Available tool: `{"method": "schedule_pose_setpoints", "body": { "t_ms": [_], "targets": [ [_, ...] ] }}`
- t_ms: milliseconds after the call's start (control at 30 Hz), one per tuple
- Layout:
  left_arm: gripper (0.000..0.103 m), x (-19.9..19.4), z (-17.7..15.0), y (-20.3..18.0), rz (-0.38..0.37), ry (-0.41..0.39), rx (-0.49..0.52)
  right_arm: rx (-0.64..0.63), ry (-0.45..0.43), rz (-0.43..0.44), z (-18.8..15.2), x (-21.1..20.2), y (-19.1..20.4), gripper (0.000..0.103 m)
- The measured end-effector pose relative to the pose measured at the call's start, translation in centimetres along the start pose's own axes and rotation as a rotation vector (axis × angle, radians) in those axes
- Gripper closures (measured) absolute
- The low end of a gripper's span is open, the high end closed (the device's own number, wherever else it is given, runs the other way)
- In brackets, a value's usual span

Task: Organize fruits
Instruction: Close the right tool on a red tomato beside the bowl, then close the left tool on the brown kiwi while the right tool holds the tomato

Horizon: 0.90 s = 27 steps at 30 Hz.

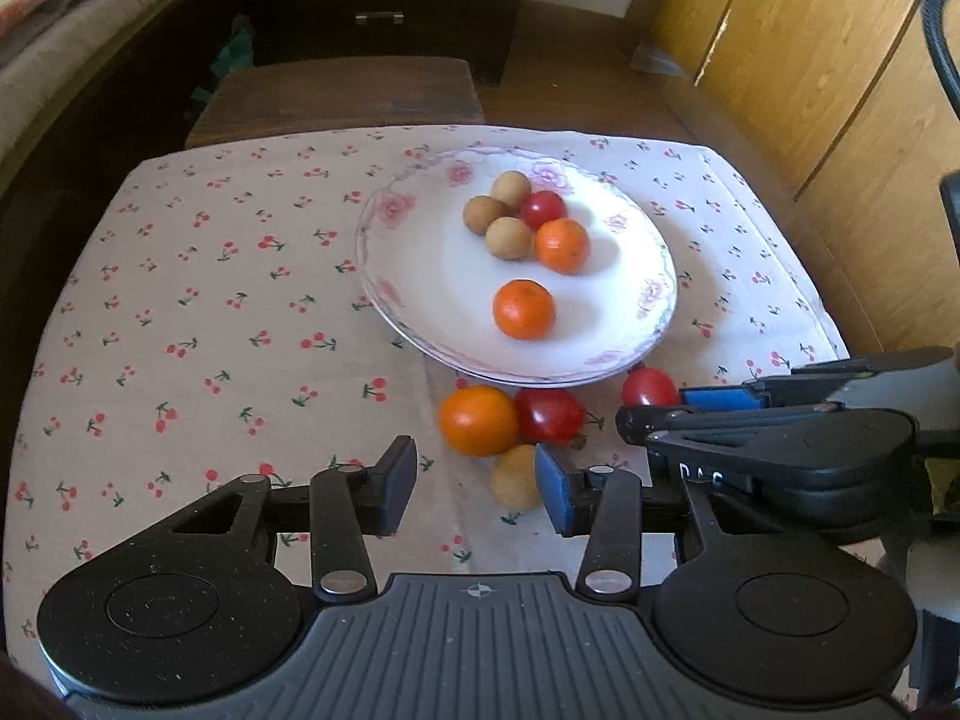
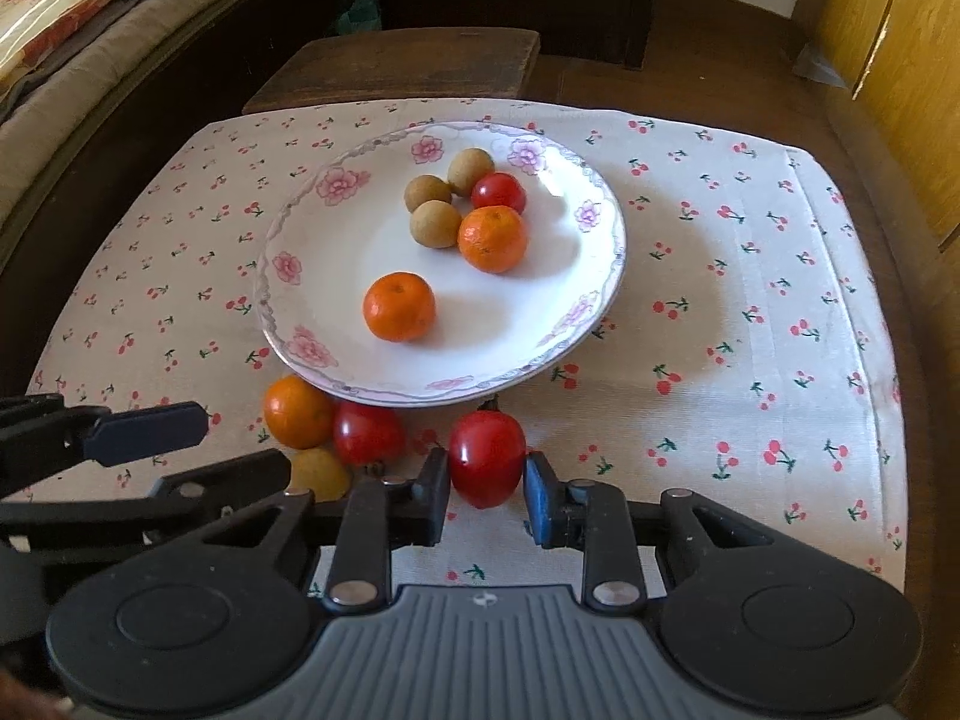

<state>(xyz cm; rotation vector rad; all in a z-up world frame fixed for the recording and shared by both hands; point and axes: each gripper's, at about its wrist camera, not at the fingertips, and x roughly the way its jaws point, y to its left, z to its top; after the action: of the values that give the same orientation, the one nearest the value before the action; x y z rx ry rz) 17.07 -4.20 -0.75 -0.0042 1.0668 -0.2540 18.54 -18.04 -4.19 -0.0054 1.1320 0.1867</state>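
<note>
A white floral plate (image 1: 420, 276) (image 2: 324, 276) holds two oranges (image 1: 523, 309) (image 2: 399, 306), three tan longans (image 1: 509, 238) (image 2: 435, 223) and a cherry tomato (image 1: 543, 209) (image 2: 498, 192). In front of it on the cloth lie an orange (image 1: 478, 420) (image 2: 298, 411), a red tomato (image 1: 549, 416) (image 2: 367, 433) and a longan (image 1: 515, 477) (image 2: 319, 473). My right gripper (image 2: 487, 491) (image 1: 672, 414) has its fingers around another red tomato (image 2: 486, 457) (image 1: 648, 387), touching both sides. My left gripper (image 1: 477, 486) (image 2: 180, 450) is open and empty, just before the longan.
A cherry-print cloth (image 1: 210, 300) (image 2: 750, 312) covers the table. A dark wooden stool (image 1: 336, 93) (image 2: 396, 69) stands behind it, a bed (image 1: 54, 42) at left, yellow cabinets (image 1: 810, 60) at right.
</note>
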Motion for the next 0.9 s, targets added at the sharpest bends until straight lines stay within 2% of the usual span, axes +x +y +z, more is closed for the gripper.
{"method": "schedule_pose_setpoints", "body": {
  "t_ms": [500,900],
  "targets": [
    [0.051,2.4,-0.7,-1.8,-0.031,0.056,0.006,0.023,0.017,-0.003,-0.5,-0.1,-1.8,0.074],
    [0.051,3.4,-0.8,-2.4,-0.006,0.054,0.010,0.033,0.027,0.002,-0.5,-0.2,-2.5,0.074]
  ]
}}
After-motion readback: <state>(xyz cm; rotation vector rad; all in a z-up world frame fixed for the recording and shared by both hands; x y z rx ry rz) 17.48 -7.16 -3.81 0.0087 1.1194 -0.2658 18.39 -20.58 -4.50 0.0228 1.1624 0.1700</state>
